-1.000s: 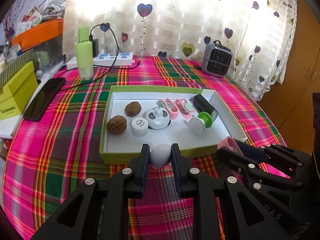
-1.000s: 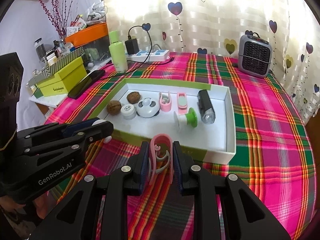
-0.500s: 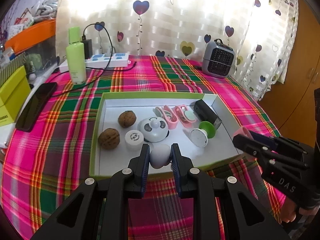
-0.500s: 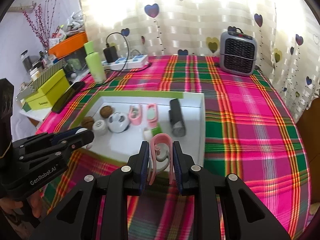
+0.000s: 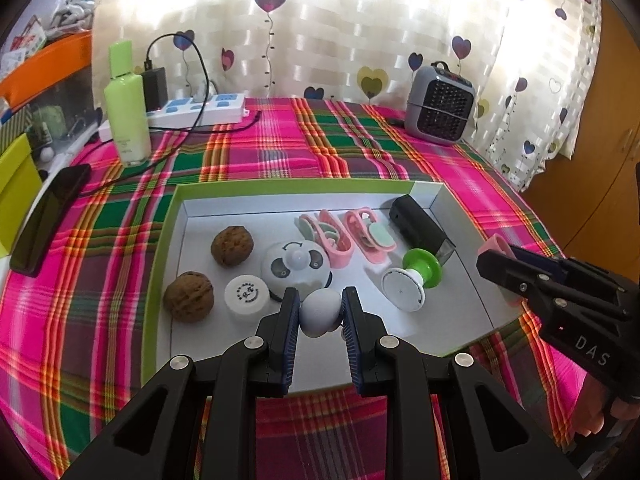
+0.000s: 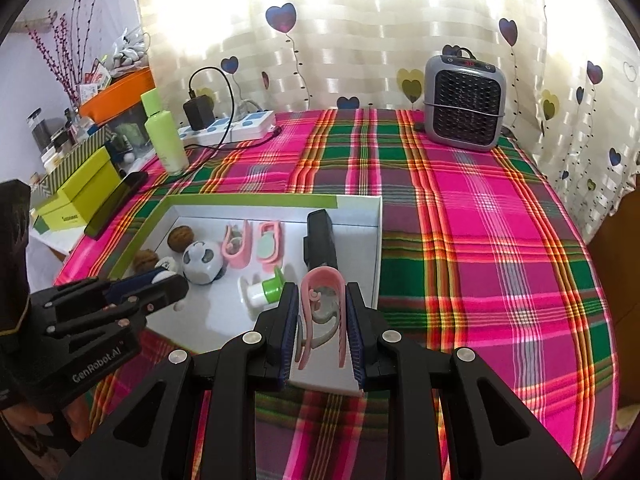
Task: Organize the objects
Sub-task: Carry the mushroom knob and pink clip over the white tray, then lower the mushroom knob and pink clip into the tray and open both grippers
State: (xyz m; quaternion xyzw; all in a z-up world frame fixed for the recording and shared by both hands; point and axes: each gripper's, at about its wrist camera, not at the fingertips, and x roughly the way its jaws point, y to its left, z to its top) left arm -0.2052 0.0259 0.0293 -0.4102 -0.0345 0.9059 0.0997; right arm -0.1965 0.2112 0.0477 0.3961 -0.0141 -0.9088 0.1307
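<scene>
My left gripper [image 5: 320,316] is shut on a small pale grey ball [image 5: 320,312] and holds it over the front of the green-edged white tray [image 5: 160,240]. My right gripper [image 6: 323,312] is shut on a pink clip [image 6: 322,300] over the tray's front right corner [image 6: 376,240]; it also shows at the right of the left wrist view [image 5: 496,264]. In the tray lie two walnuts [image 5: 232,245], a white cap [image 5: 246,294], a panda-faced round gadget [image 5: 296,266], two pink clips [image 5: 344,232], a black block [image 5: 416,222] and a green-and-white spool [image 5: 412,280].
The tray sits on a pink and green plaid cloth [image 6: 480,240]. At the back stand a green bottle [image 5: 127,108], a power strip with a charger [image 5: 200,108] and a small grey heater [image 6: 464,104]. A black phone [image 5: 48,216] and yellow-green box [image 6: 80,192] lie left.
Both grippers have moved forward from in front of the tray to over it, each still holding its object. The right one has also shifted toward the tray's right side.
</scene>
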